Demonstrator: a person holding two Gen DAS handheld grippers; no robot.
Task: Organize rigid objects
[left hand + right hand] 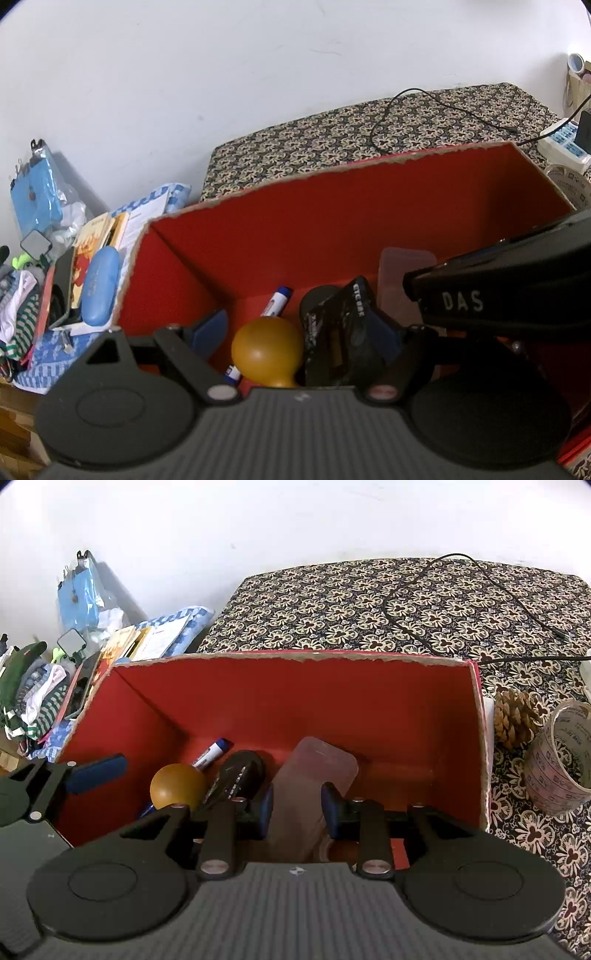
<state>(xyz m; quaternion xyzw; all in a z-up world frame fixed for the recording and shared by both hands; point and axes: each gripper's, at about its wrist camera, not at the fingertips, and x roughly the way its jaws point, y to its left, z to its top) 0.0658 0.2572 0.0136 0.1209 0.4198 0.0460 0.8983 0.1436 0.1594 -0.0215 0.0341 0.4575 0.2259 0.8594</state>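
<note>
Grippers hang over the red box [332, 701], both reaching into it. The right gripper [297, 806] has its blue pads on either side of a clear plastic case [314, 775] that leans against the box's back wall; whether the pads press on it I cannot tell. The left gripper [295, 334] has its jaws wide apart around a brown ball [267, 350] and a black remote [340, 332], holding neither. A blue-capped marker [210, 755] lies behind the ball on the box floor. Outside the box, on the patterned cloth [406, 602], a pine cone [515, 716] and a tape roll [561, 757] sit to the right. A blue glasses case [99, 286] rests on clutter to the left.
</note>
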